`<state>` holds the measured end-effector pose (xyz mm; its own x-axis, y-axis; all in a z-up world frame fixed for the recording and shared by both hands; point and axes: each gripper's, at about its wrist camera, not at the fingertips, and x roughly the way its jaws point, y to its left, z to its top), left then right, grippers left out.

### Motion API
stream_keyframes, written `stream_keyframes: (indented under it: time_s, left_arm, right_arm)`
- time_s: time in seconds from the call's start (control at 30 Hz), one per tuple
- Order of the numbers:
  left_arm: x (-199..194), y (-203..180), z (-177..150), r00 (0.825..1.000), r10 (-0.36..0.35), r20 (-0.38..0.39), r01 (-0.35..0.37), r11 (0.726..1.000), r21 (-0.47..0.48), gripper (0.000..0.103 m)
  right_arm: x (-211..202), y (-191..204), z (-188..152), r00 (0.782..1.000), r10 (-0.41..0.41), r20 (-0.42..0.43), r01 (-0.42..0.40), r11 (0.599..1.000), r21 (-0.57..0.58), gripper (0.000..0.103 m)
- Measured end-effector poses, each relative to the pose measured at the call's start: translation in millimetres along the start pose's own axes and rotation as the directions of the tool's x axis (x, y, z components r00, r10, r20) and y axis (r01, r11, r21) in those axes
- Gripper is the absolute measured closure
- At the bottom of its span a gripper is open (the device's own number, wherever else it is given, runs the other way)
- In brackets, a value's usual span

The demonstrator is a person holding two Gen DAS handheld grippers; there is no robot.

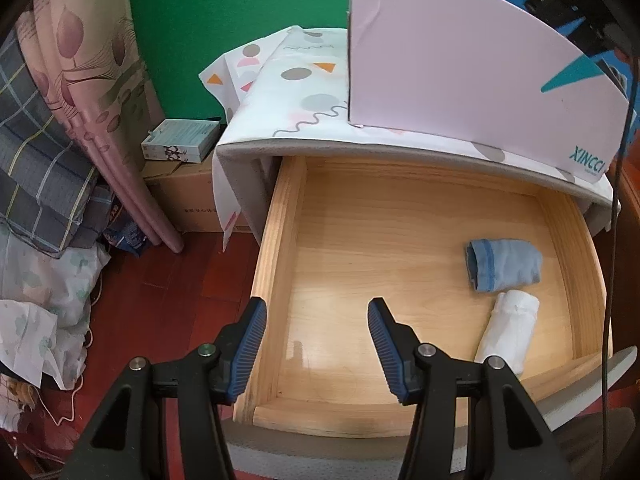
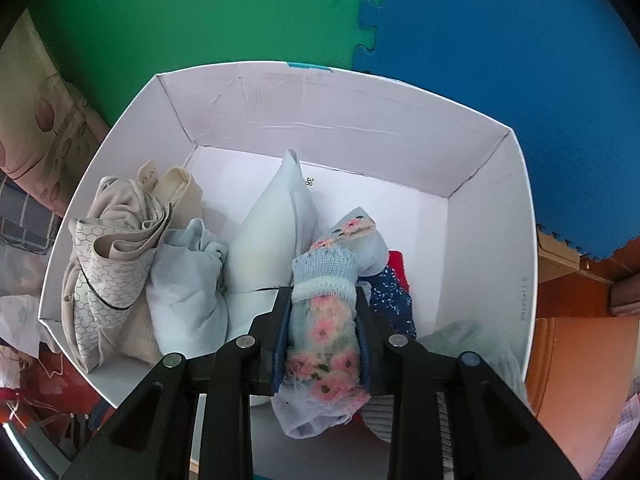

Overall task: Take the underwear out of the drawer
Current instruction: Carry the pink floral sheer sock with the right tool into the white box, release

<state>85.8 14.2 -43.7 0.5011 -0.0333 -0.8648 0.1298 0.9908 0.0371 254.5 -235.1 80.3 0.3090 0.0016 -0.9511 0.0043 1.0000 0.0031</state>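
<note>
In the left wrist view the wooden drawer (image 1: 280,240) stands pulled out. A rolled blue underwear (image 1: 502,265) and a rolled white one (image 1: 508,330) lie at its right side. My left gripper (image 1: 316,316) is open and empty above the drawer's front left part. In the right wrist view my right gripper (image 2: 322,300) is shut on a rolled light-blue floral underwear (image 2: 324,320) and holds it over the white box (image 2: 360,112). The box holds several folded garments: a beige one (image 2: 116,256), a pale blue one (image 2: 184,280), a white one (image 2: 268,236).
The white box (image 1: 460,68) stands on the cabinet's patterned cover (image 1: 296,92) above the drawer. Bedding (image 1: 48,152) and a cardboard box (image 1: 188,196) lie on the red floor at left. A green and blue foam mat (image 2: 280,12) forms the back wall. A black cable (image 1: 618,200) hangs at right.
</note>
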Motion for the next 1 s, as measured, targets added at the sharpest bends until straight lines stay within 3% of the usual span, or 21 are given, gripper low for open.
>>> stream_keyframes:
  time_s: [0.13,0.33,0.6,1.0]
  left_arm:
    - [2,-6,0,1.000,0.003,-0.004,-0.003,0.999,0.036,0.049]
    - [3,-11,-2,1.000,0.008,-0.006,-0.008,0.998,0.067,0.049]
    - [1,-9,-6,1.000,-0.011,-0.014,0.012,0.996,0.084,0.049]
    - [-3,-33,-19,0.995,-0.079,-0.064,0.091,0.976,0.200,0.049]
  right_arm:
    - [-15,1,-2,0.998,-0.007,0.059,0.007,1.000,0.002,0.050]
    - [-44,-7,-21,0.993,0.031,0.114,-0.029,0.999,-0.015,0.050]
    - [-85,-27,-79,0.979,0.122,0.163,-0.110,0.991,-0.077,0.050]
    - [-54,-48,-165,0.977,0.192,0.088,-0.179,0.974,-0.135,0.050]
